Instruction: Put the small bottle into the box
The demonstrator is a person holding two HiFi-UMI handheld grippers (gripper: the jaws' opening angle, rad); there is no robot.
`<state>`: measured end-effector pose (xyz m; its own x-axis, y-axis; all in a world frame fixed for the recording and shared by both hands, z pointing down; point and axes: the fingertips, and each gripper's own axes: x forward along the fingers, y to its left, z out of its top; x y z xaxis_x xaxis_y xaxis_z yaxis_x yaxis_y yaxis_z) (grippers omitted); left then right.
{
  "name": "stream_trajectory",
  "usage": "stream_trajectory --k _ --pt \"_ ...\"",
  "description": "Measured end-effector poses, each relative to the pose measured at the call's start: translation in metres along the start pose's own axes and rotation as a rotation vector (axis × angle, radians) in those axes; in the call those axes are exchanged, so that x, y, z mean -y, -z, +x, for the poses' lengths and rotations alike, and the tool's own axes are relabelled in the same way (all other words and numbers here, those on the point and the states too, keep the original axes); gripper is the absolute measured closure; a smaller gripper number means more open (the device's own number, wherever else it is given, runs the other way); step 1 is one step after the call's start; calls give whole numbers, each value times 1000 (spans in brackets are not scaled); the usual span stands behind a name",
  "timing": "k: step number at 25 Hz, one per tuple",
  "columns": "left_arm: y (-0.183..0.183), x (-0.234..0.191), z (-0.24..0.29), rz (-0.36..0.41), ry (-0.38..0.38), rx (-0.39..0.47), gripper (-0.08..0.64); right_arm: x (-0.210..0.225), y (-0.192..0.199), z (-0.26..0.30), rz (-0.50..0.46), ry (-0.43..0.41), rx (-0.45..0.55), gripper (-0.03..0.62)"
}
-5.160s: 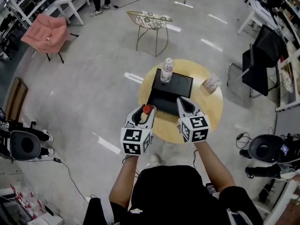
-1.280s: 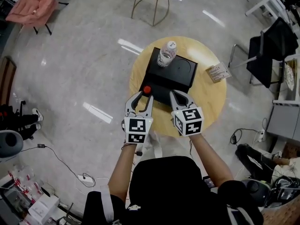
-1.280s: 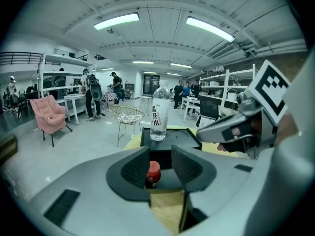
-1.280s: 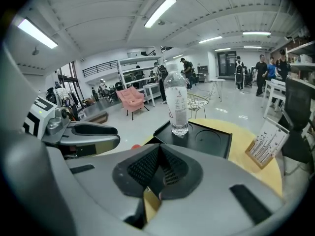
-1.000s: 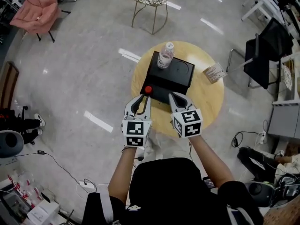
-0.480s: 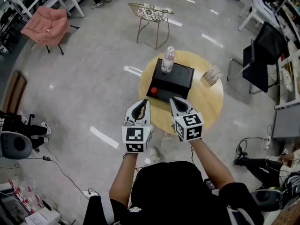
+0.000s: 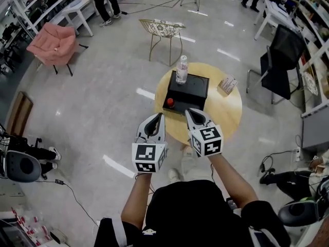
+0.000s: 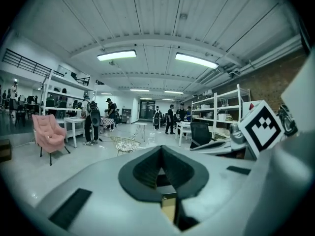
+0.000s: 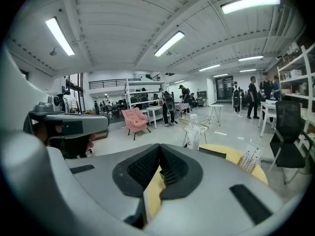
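Since a second ago both grippers drew back off the surface [image 7: 226,112]; left gripper [image 7: 159,117] fingers just closed empty, right gripper [image 7: 189,111] fingers together, small bottle [image 7: 170,102] ahead at the box [image 7: 191,89] near corner, so we judge placement done.

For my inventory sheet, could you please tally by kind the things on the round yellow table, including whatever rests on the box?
black box: 1
clear water bottle: 1
small red-topped bottle: 1
printed packet: 1
Total: 4
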<state>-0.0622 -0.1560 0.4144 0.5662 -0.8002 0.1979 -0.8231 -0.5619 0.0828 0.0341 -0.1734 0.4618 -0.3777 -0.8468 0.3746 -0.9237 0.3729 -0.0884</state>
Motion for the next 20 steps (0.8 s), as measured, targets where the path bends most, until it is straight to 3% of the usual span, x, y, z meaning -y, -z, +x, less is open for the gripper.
stream_trajectory --k 20 --pt "-47 50 -51 47 59 118 549 -13 -35 -74 -56 51 122 589"
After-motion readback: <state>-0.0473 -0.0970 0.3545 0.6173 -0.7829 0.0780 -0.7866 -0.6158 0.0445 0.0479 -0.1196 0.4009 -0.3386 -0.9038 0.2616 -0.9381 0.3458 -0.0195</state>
